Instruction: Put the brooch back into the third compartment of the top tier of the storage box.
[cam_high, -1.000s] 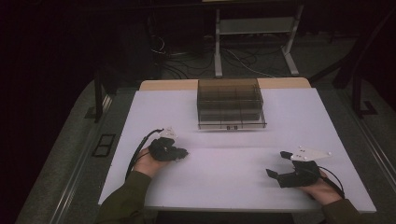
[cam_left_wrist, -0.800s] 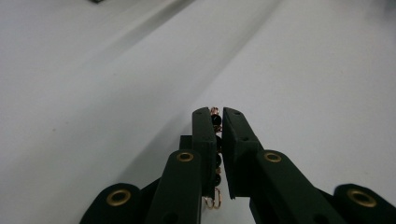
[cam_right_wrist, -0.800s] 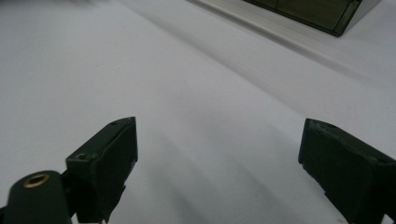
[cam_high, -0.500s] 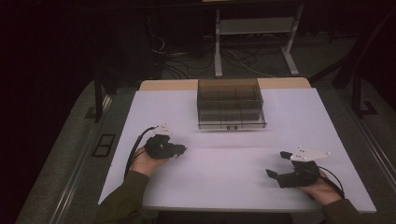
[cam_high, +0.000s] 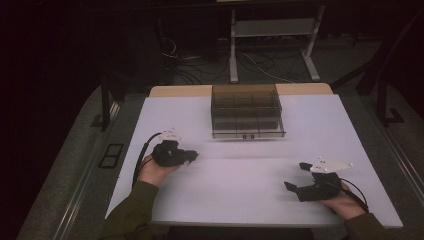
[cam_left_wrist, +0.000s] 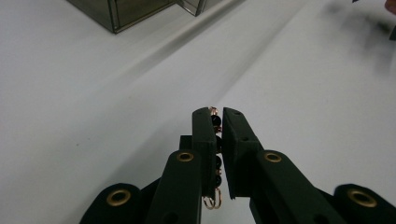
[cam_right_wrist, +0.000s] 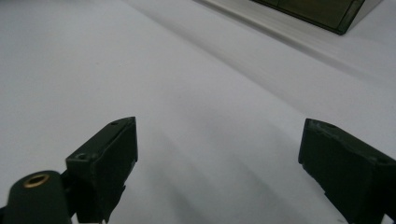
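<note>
My left gripper (cam_high: 192, 156) rests low over the white table (cam_high: 240, 200), left of centre. In the left gripper view its jaws (cam_left_wrist: 218, 113) are shut on a short string of black beads with copper-coloured wire loops (cam_left_wrist: 215, 125), which is pinched upright between the pads. My right gripper (cam_high: 295, 175) sits near the table's front right and is open. Its fingers stand wide apart in the right gripper view (cam_right_wrist: 219, 133), with bare table between them. A dark see-through compartment box (cam_high: 247, 110) stands at the back centre of the table.
The box's corner appears at the top of the left gripper view (cam_left_wrist: 135, 11) and of the right gripper view (cam_right_wrist: 322, 11). A faint ridge crosses the table between the box and both grippers. Cables and a metal stand (cam_high: 272, 45) lie on the floor beyond the table.
The left gripper has shifted slightly away from the person, still shut on the beads. The right gripper has kept still.
</note>
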